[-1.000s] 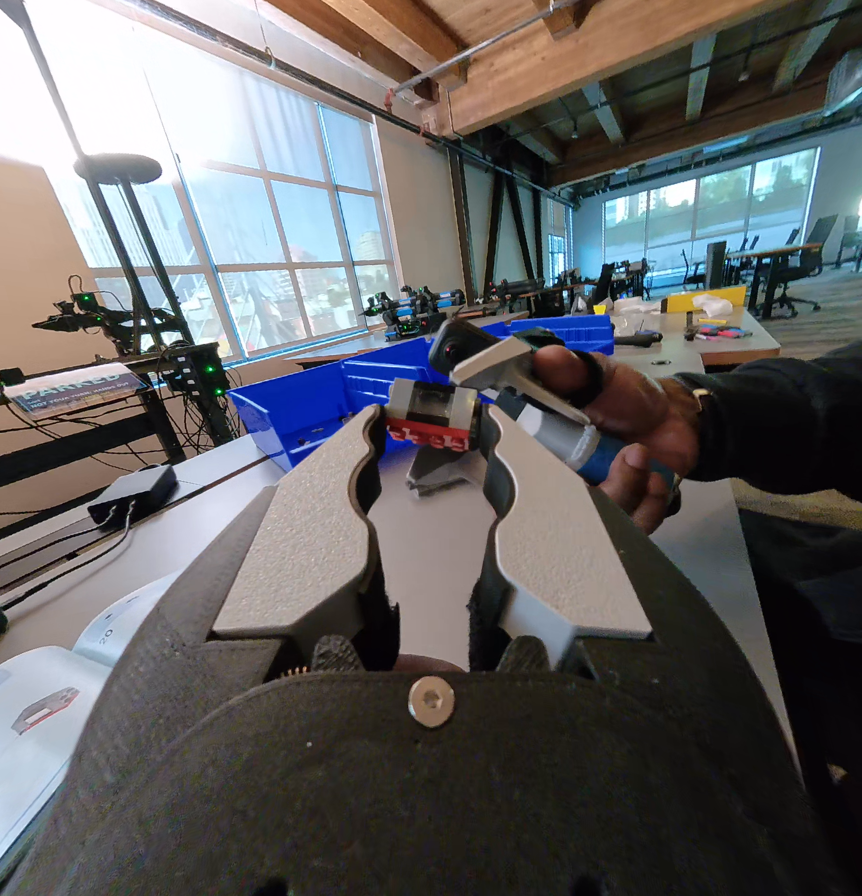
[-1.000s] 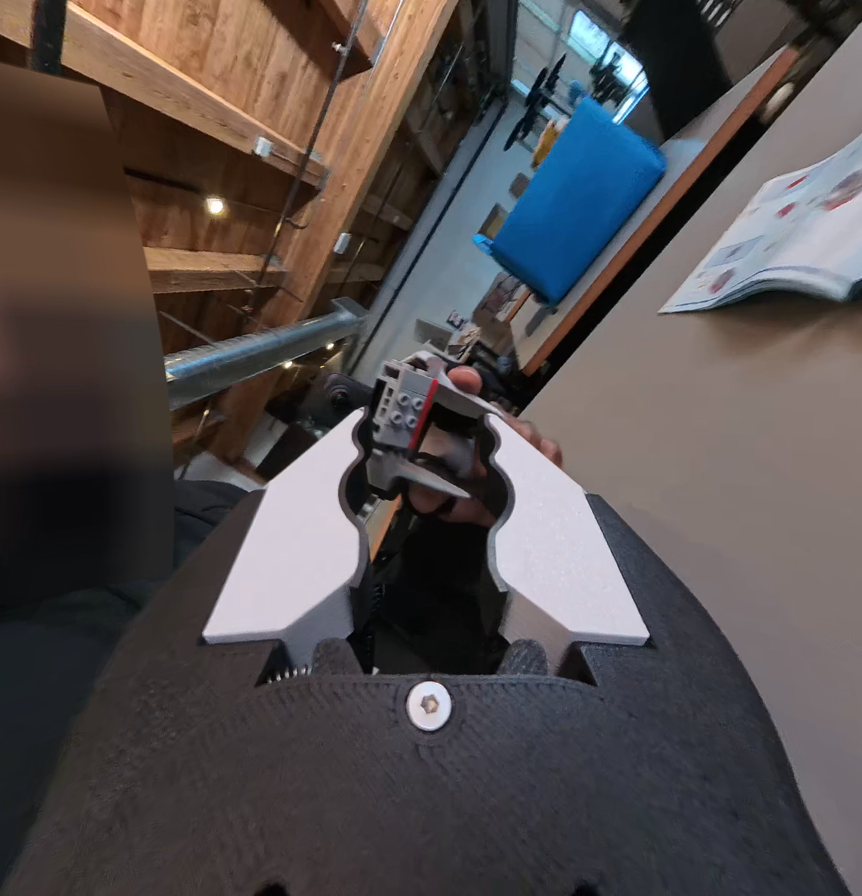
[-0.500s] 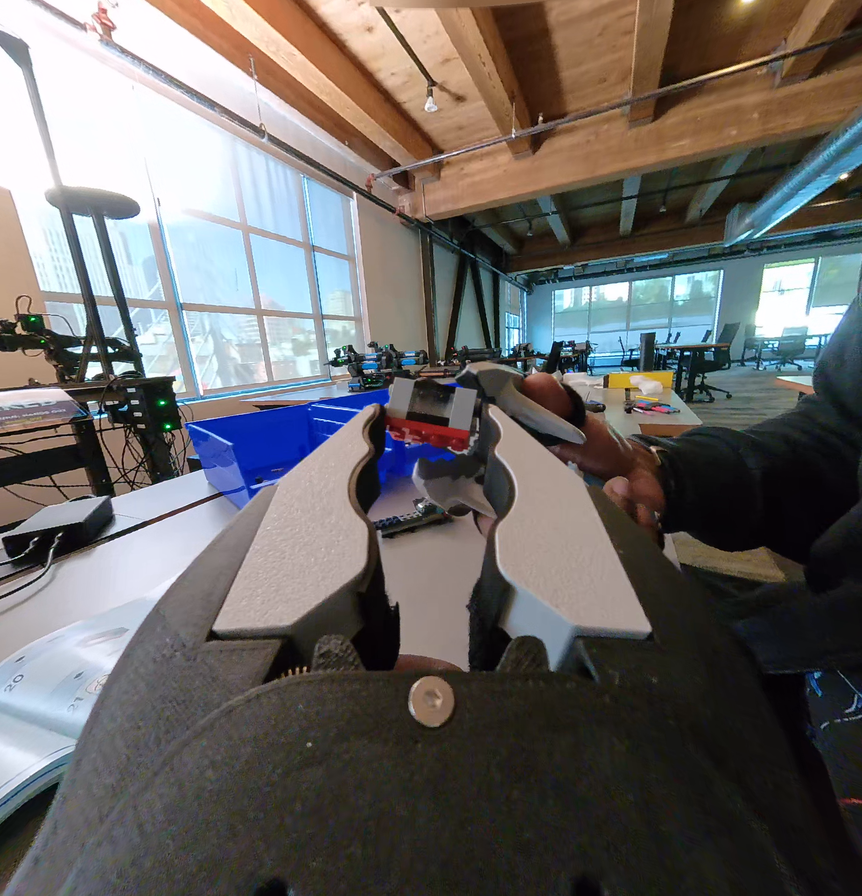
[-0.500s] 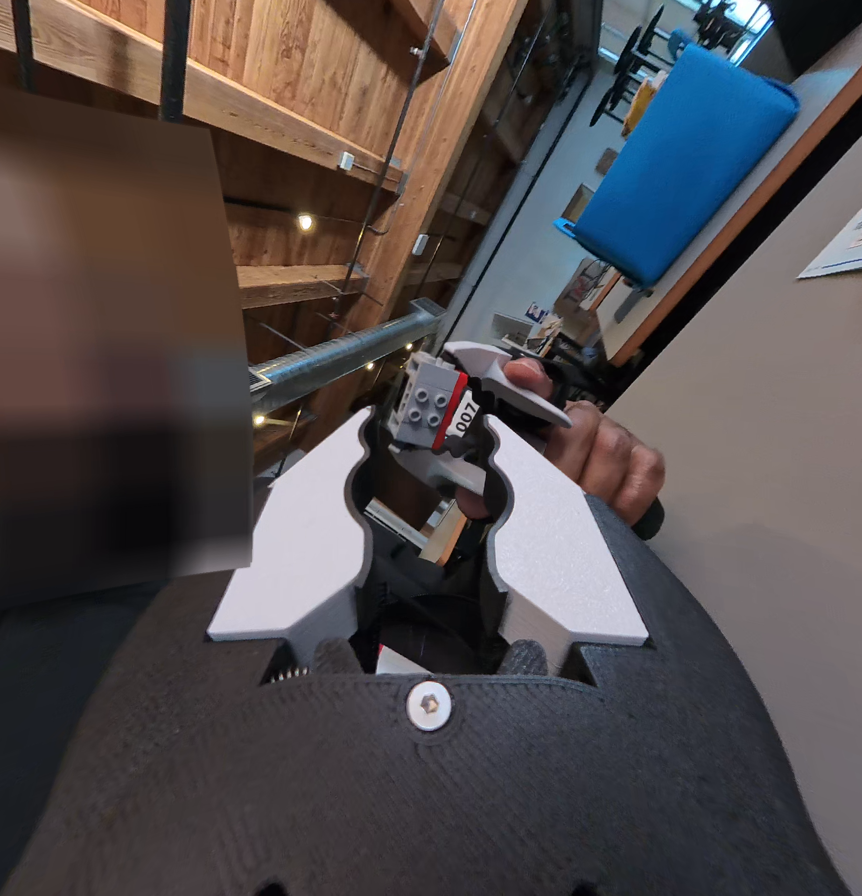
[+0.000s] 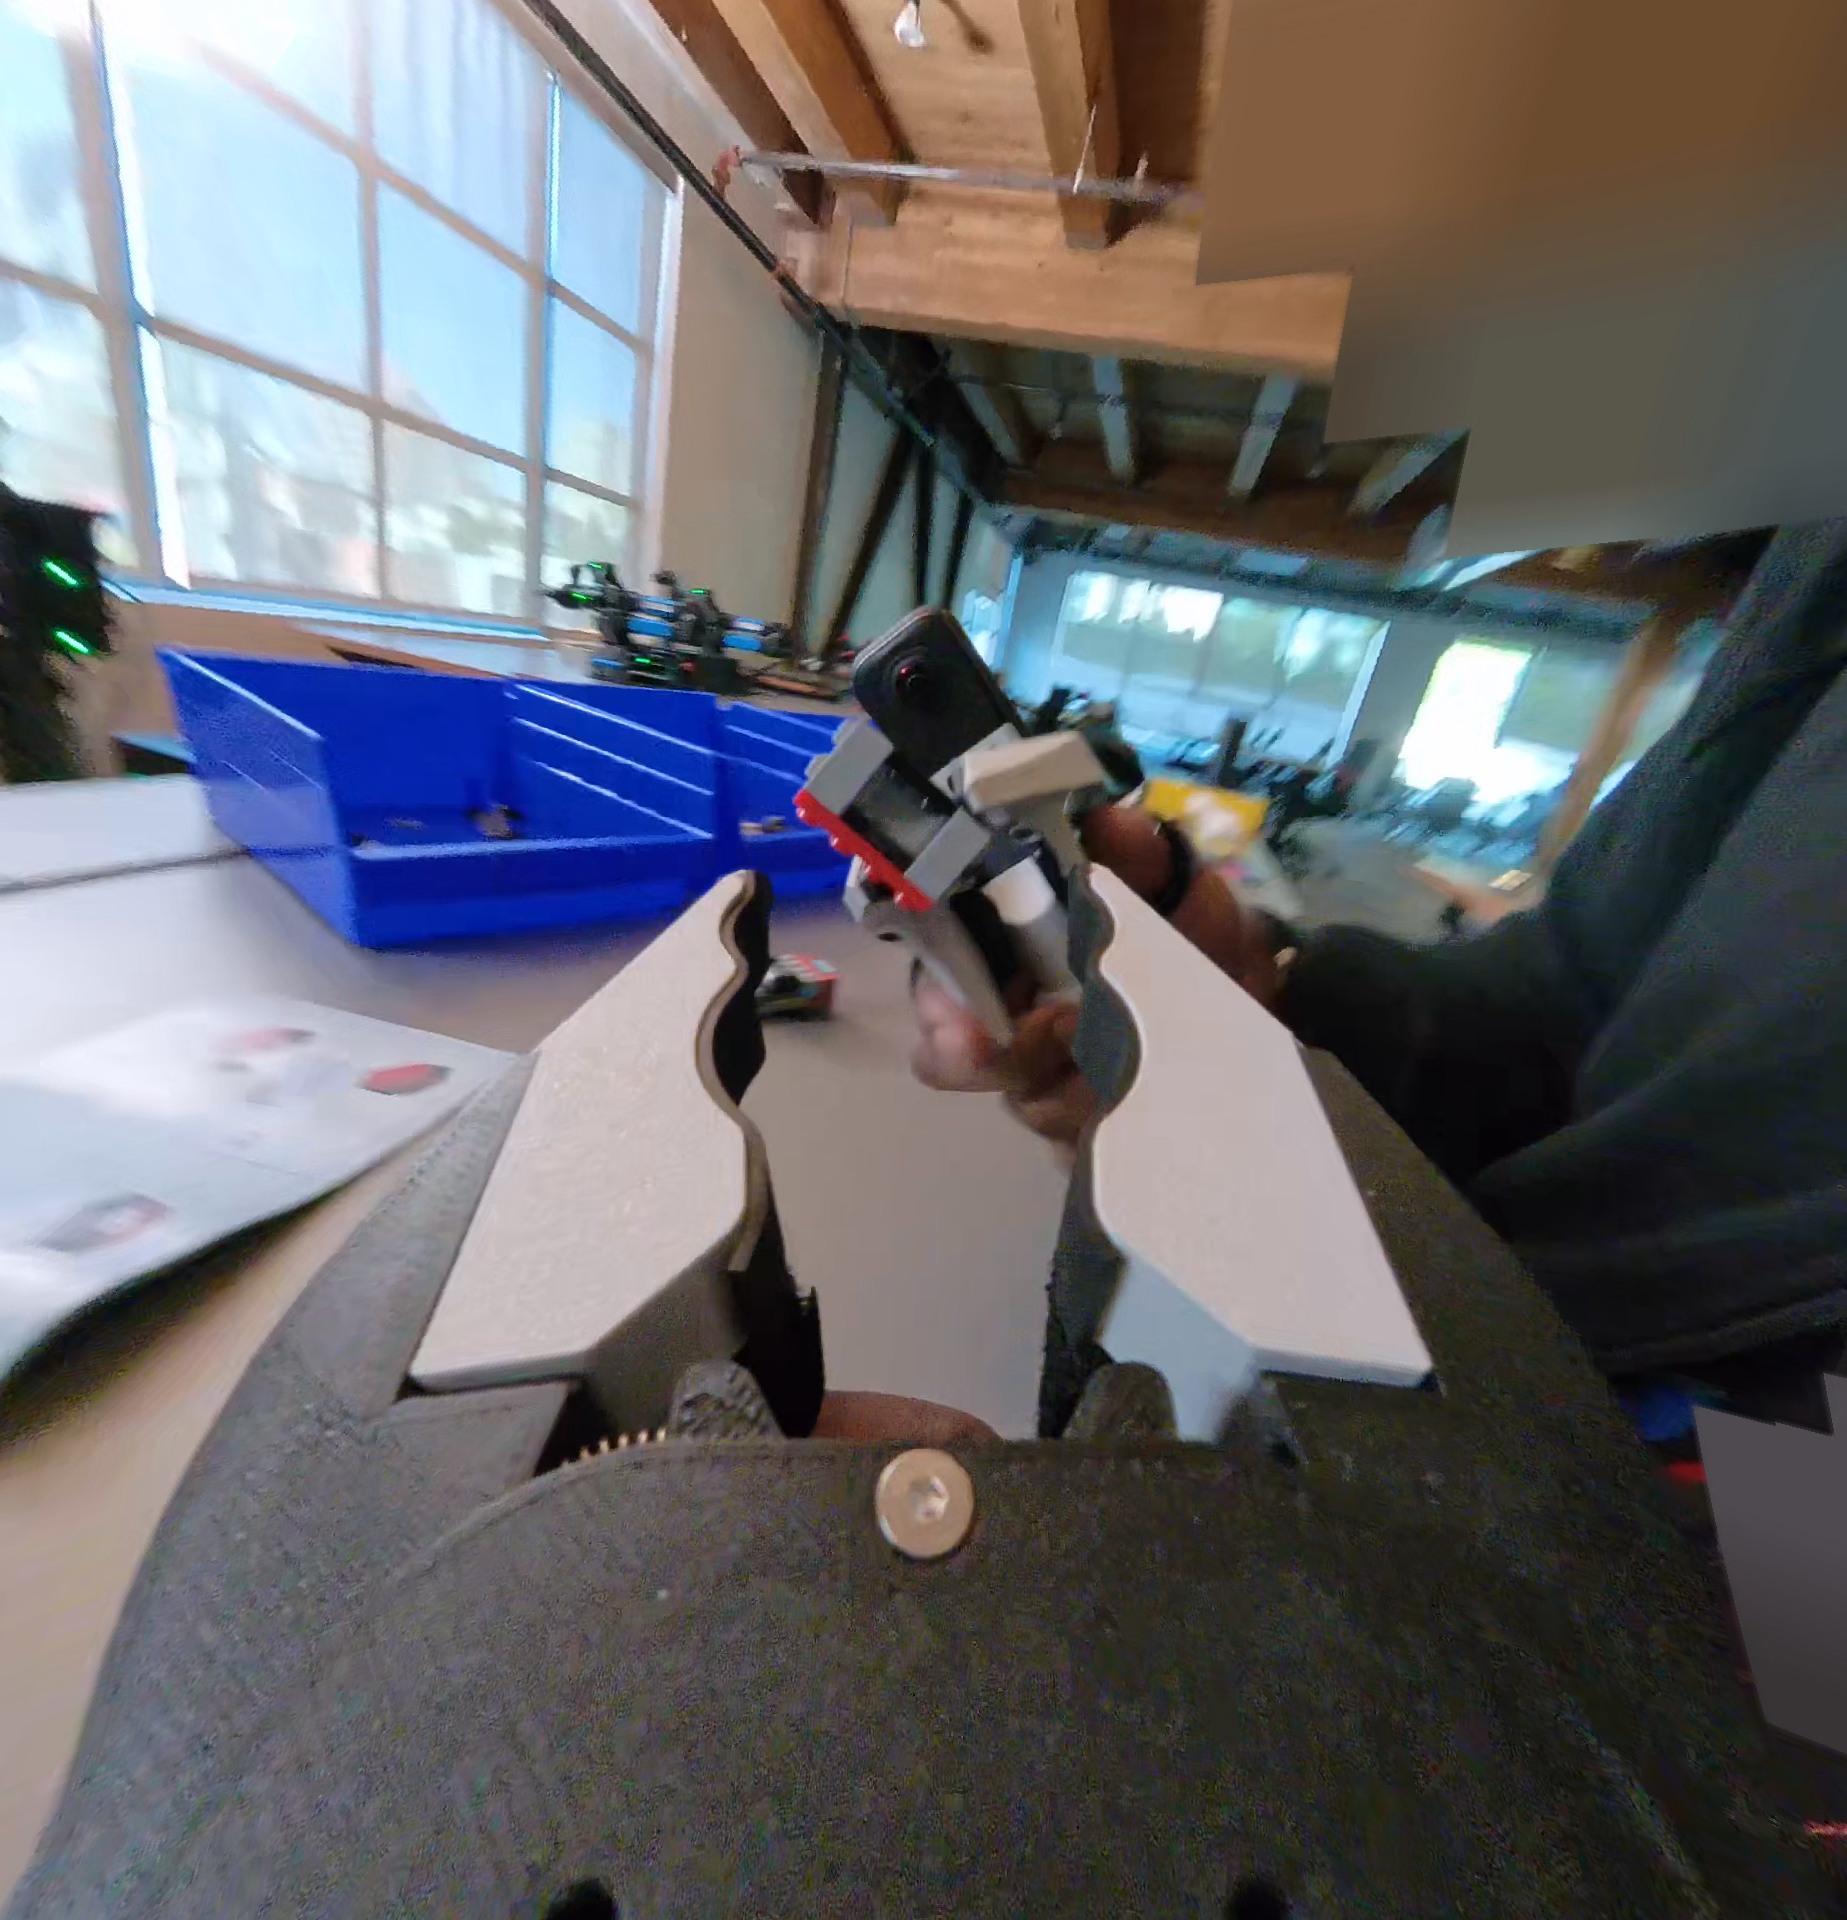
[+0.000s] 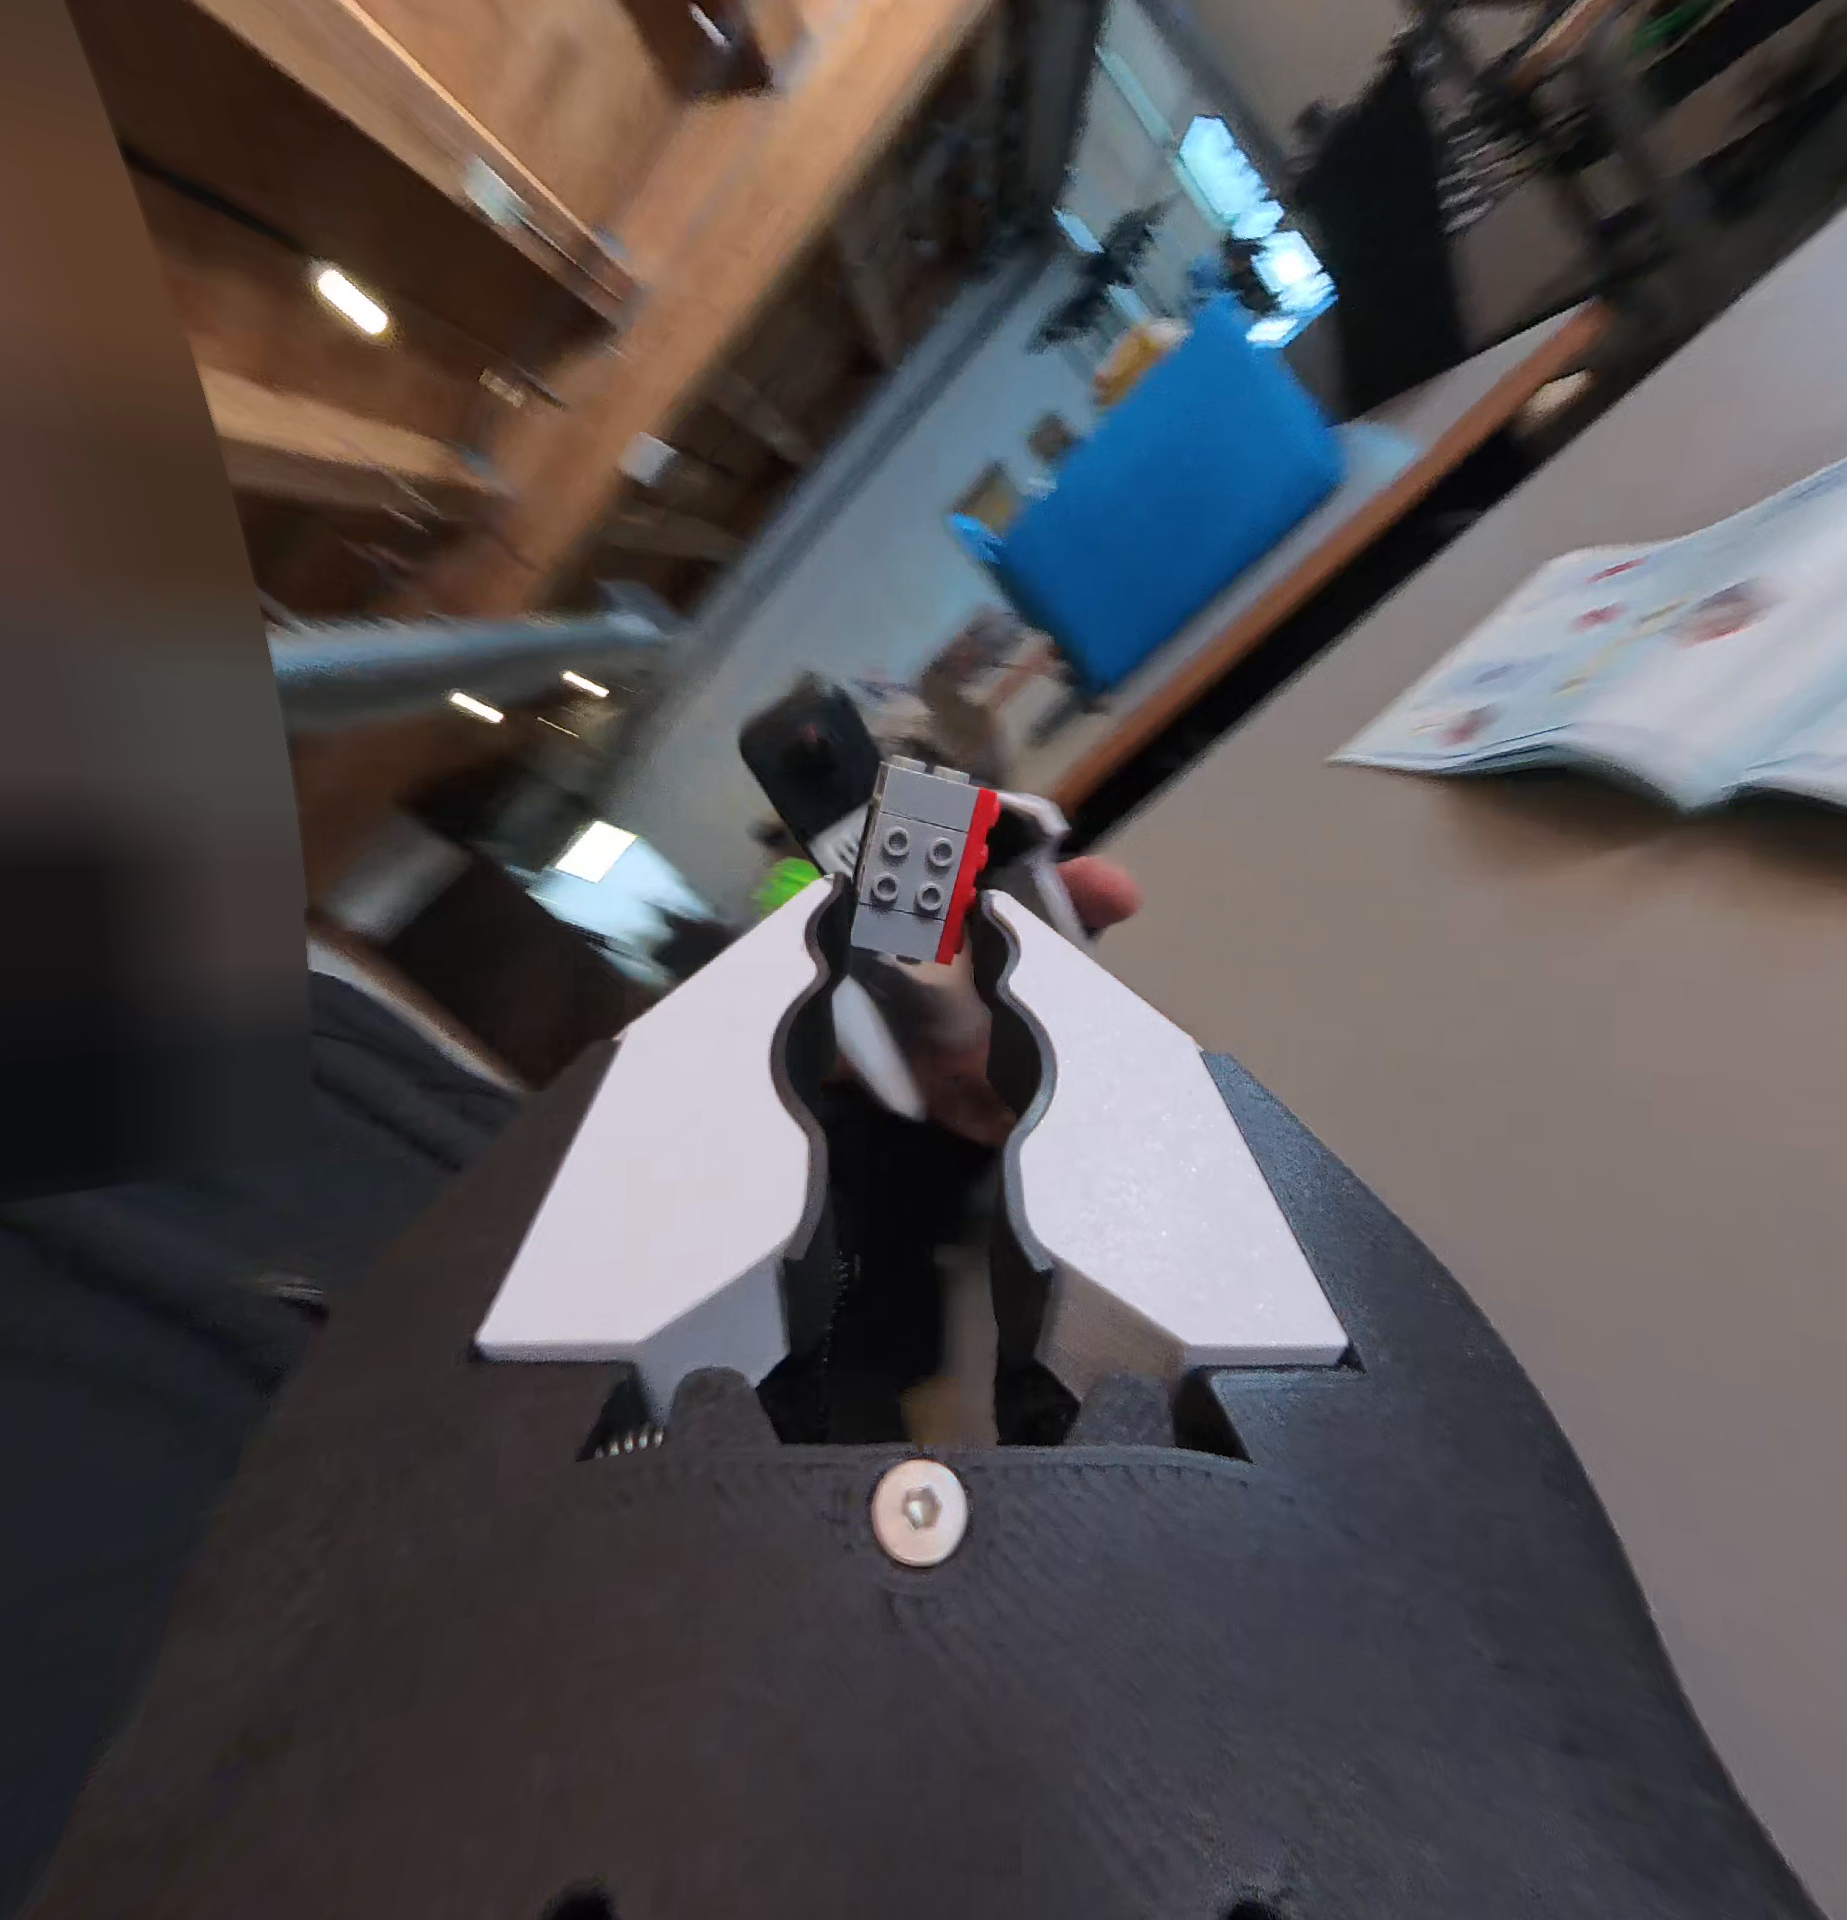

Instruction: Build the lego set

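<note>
A grey and red lego assembly sits between my right gripper's fingertips, and both pads press on its sides. The left wrist view shows the same assembly clamped in the right gripper, held in the air above the table. My left gripper is open with its fingers spread wide, just short of the assembly and not touching it. A small dark and red lego build lies on the table beyond the left fingertip.
Blue bins with loose pieces stand at the back of the grey table. An open instruction booklet lies at the left and also shows in the right wrist view. A person's dark sleeve fills the right side. The tips of both grippers are at nearly the same place.
The left gripper held the assembly and has opened off it. The right gripper's fingers, earlier apart around it, have closed on it. Both views have swung.
</note>
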Available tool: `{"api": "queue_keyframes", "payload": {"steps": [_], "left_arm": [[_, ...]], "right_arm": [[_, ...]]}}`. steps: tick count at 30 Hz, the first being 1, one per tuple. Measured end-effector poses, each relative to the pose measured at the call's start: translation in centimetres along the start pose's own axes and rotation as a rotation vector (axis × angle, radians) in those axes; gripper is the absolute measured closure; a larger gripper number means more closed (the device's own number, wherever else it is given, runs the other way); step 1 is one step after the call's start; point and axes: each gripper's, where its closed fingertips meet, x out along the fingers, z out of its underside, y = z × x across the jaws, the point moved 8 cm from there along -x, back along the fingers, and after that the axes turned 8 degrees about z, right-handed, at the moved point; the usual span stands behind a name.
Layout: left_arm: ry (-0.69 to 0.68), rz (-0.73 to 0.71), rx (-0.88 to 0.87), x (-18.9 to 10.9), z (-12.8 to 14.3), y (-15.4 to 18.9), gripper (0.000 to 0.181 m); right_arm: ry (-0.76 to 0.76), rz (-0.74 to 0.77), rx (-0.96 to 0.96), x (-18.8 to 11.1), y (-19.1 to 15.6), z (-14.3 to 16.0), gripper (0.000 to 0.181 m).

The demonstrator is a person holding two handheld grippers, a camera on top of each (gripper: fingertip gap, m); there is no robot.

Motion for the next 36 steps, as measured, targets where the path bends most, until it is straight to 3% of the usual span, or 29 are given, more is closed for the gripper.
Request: {"api": "queue_keyframes", "payload": {"steps": [4,8,12,18,36], "left_arm": [[0.108,0.027,-0.333,-0.9,-0.1,-1.7,0.129],[0.108,0.072,-0.447,-0.7,0.6,-2.0,0.138],[0.149,0.091,-0.481,-0.5,0.4,-2.0,0.152],[0.135,0.122,-0.498,-0.3,0.8,-1.9,0.16],[0.162,0.114,-0.526,-0.3,0.8,-2.2,0.16]], "right_arm": [[-0.055,0.148,-0.202,0.0,-0.2,-0.1,0.16],[-0.083,0.2,-0.29,0.3,-0.6,-0.1,0.16],[-0.101,0.216,-0.33,0.7,-0.7,0.2,0.16],[-0.113,0.226,-0.376,1.0,-1.1,0.2,0.16],[-0.116,0.233,-0.386,1.2,-1.1,-0.1,0.16]]}}
